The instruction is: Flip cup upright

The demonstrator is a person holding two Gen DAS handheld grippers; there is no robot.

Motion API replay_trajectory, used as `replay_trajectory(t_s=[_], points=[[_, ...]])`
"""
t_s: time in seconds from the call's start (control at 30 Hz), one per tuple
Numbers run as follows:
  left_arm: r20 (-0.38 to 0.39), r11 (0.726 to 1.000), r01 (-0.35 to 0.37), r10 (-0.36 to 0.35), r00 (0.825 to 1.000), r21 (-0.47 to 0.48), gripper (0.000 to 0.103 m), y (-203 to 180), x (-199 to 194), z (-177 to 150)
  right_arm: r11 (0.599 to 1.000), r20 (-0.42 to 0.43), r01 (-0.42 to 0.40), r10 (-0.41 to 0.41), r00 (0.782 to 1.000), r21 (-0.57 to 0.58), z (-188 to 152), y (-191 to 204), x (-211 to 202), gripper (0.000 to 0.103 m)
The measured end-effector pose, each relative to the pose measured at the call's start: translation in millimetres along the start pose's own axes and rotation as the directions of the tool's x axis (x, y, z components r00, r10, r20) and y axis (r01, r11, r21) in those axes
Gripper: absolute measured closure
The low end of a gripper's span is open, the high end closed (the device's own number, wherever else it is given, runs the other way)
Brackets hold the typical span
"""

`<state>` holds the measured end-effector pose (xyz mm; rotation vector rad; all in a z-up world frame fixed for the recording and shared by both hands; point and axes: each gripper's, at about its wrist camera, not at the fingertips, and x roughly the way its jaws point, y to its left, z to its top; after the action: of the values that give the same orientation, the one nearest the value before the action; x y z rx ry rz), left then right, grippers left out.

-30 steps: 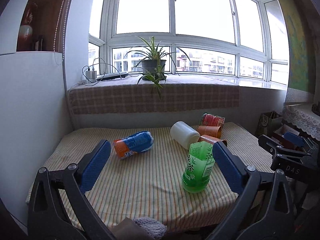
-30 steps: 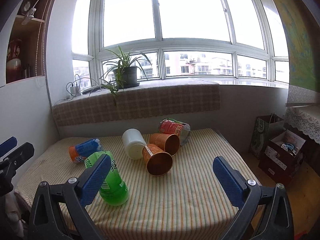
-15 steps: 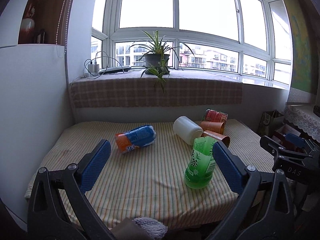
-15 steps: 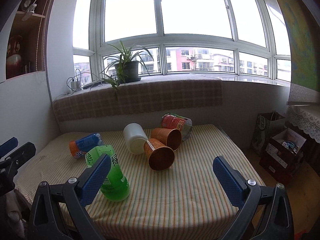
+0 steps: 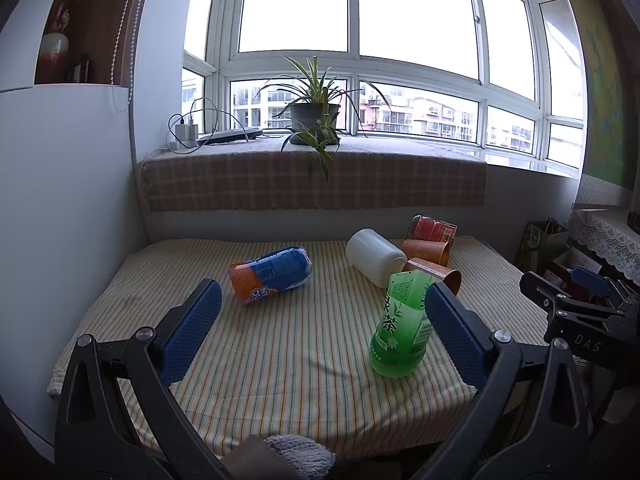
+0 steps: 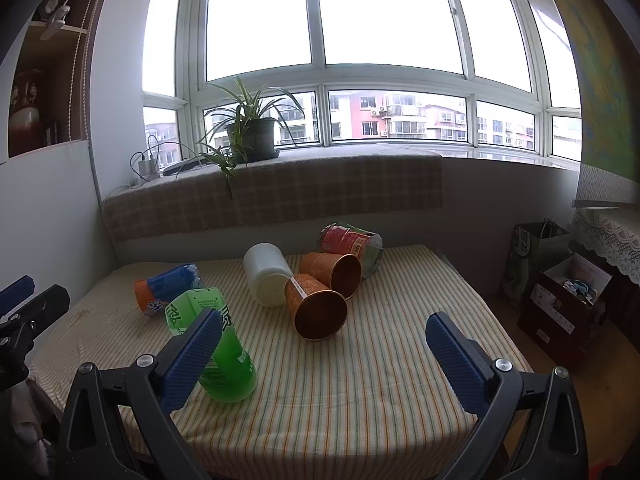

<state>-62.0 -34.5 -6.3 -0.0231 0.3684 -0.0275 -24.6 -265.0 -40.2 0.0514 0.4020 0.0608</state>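
Note:
Several cups lie on a striped tablecloth [image 5: 280,340]. A green cup [image 5: 400,332] stands leaning, open end up; it also shows in the right wrist view [image 6: 216,344]. A blue-orange cup [image 5: 272,274] lies on its side at the left. A white cup [image 6: 266,276], two orange cups [image 6: 316,306] [image 6: 334,270] and a red cup [image 6: 352,242] lie on their sides. My left gripper [image 5: 320,332] is open and empty above the near table edge. My right gripper [image 6: 320,356] is open and empty, short of the orange cups.
A checked cloth covers the window sill [image 5: 312,176] behind the table, with a potted plant [image 5: 316,116] and chargers on it. A white cabinet [image 5: 60,220] stands left. Bags and boxes [image 6: 560,292] sit on the floor at the right.
Both grippers have drifted slightly, so the cups sit a little differently in view. The cups have not moved. Both grippers stay open.

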Motion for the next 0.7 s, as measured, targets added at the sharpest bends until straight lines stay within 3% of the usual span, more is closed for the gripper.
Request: replay_trajectory(t_s=[0.7], points=[[-0.002, 1.000, 0.001, -0.001, 1.000, -0.002, 0.000, 1.3, 0.8, 0.2, 1.000, -0.011, -0.005, 0.005, 1.000, -0.002, -0.3, 0.9, 3.0, 0.000]])
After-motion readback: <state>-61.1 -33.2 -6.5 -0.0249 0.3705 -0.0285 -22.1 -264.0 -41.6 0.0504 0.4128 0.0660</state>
